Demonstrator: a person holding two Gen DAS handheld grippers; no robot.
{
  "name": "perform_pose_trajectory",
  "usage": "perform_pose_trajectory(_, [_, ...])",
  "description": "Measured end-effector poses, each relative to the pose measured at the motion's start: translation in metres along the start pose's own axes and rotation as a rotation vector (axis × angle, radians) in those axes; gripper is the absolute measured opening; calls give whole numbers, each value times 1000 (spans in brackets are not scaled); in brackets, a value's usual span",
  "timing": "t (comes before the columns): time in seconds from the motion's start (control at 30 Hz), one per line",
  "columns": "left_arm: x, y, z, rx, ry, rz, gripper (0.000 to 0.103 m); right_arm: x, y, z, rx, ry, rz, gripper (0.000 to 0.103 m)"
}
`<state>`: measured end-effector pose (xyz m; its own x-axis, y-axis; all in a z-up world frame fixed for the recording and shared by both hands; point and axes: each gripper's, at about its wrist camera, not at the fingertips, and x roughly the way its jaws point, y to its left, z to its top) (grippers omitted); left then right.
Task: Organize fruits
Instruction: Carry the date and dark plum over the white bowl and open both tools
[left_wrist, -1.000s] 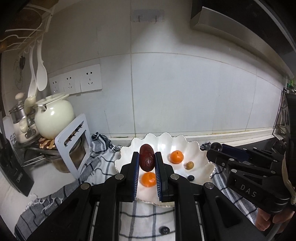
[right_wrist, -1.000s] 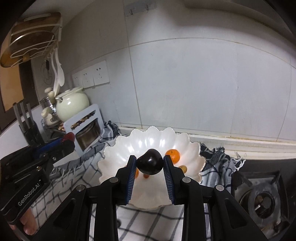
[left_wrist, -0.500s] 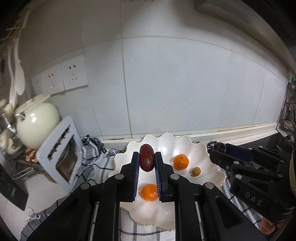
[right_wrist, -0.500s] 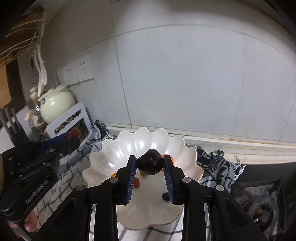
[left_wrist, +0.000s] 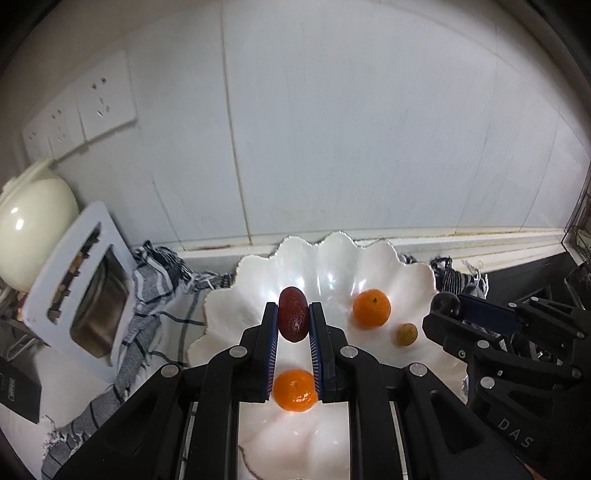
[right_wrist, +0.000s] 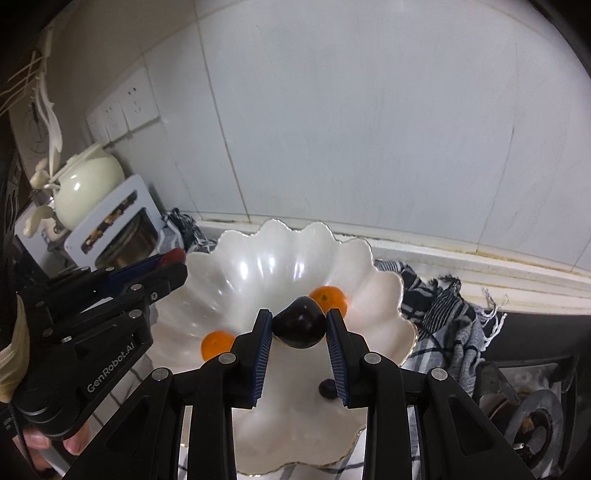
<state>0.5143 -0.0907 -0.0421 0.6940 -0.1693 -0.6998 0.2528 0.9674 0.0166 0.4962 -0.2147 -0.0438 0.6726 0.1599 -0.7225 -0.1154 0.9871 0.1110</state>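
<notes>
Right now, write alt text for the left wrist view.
The left gripper holds a dark red oval fruit above a white scalloped bowl that holds two oranges and a small brown fruit. The right gripper, carrying a dark plum, reaches in from the right.

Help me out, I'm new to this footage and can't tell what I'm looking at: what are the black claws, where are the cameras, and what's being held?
There is no robot. A person holds a black two-finger tool in each hand, and each tool carries a wide-angle camera looking along its fingers.

The left camera shows the left tool clamped on a reddish-brown fruit. The right camera shows the right tool clamped on a dark plum. Each tool also shows at the edge of the other's view.

Both hang over a white scalloped bowl on a checked cloth. In the bowl lie two oranges, a small brown fruit and a small dark one.
</notes>
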Motion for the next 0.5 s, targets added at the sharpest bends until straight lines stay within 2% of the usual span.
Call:
perform_pose_trajectory(0.23, [23, -2, -1, -6, 68, -10, 19, 17, -6, -1, 20, 45, -9, 32])
perform_pose_trajectory(0.27, [25, -3, -2, -3, 80, -15, 24, 19, -6, -1, 23, 52, -9, 32])
perform_pose_trajectory(0.3, [27, -3, -3, -3, 89, -21, 34, 20, -7, -2, 26, 59, -11, 33])
perform_pose_trajectory(0.33, [27, -3, -4, -6, 96, -23, 39, 21, -9, -2, 30, 65, -13, 37])
perform_pose_trajectory(0.37, [27, -2, -4, -10, 96, -16, 41, 22, -10, -2, 34, 68, -19, 41])
perform_pose_trajectory(0.43, [26, -1, -5, -7, 97, 2, 42, 21, -11, -3, 37, 65, -31, 42])
perform_pose_trajectory(0.5, [23, -1, -5, -11, 102, 5, 48, 19, -12, -5, 40, 64, -41, 42])
